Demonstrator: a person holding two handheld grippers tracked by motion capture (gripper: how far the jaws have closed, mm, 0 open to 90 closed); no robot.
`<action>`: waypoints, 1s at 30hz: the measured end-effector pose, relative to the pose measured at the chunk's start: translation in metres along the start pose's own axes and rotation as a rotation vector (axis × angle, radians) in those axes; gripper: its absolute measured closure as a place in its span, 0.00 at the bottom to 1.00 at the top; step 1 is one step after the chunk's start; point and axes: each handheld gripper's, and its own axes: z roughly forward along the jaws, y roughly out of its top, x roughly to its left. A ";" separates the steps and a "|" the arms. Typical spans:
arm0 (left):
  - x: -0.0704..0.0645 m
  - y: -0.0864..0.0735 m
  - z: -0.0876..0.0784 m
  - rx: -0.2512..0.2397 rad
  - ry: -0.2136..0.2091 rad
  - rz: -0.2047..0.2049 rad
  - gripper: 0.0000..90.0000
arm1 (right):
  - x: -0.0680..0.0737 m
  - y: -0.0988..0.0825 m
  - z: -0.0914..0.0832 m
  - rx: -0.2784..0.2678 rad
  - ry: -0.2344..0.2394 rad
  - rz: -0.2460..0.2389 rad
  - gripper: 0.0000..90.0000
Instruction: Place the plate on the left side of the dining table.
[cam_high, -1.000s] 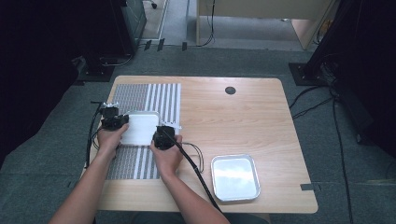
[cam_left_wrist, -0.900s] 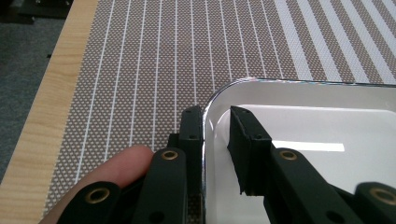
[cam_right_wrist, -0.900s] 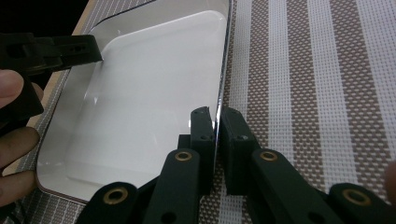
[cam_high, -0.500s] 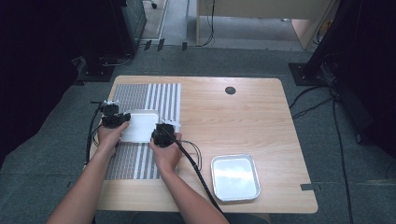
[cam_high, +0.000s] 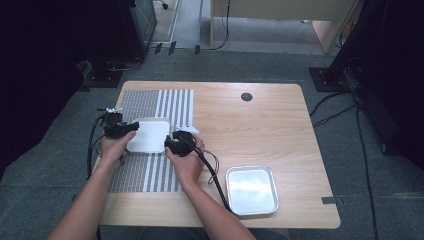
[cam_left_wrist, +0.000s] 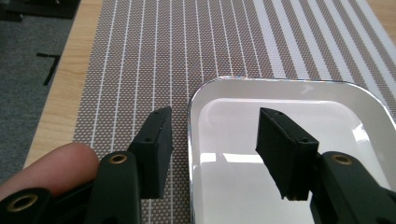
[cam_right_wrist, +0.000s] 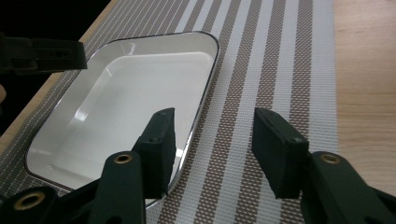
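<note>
tray: white tray (cam_high: 149, 135) lay flat on the striped mat (cam_high: 150, 102), between the two tongs; its left rim sat in the left pair's gap, its right rim in the right pair's gap
left tongs: left gripper (cam_left_wrist: 212, 140) jaws had just been opening, stood spread; rim ran between the pads, no pad pressed on it in the left gripper view
right tongs: right gripper (cam_right_wrist: 212, 140) jaws had just been opening too, spread; tray edge lay just under the inner jaw, outer jaw over bare mat; not pinching
step in hand: judged as letting go after setting the tray down on the mat
how to do it well: widen both pairs evenly so neither pad drags the rim; lift straight up, clear of the edge, before pulling the hands apart; keep cables off the tray
risk: inner jaw of either pair could catch the rim and slide or tip the tray
other: metal tray (cam_high: 251, 190) sat well off to the right gripper's side, on the table (cam_high: 280, 125); untouched
</note>
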 end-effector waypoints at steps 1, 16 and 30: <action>-0.001 -0.001 -0.003 -0.004 0.000 -0.004 0.50 | -0.001 0.001 -0.003 -0.004 -0.002 -0.007 0.55; -0.023 -0.040 -0.047 -0.070 -0.061 0.058 0.38 | -0.012 0.012 -0.046 0.018 0.039 -0.189 0.34; -0.042 -0.072 -0.082 -0.118 -0.101 0.102 0.32 | -0.032 0.016 -0.089 -0.012 0.041 -0.196 0.28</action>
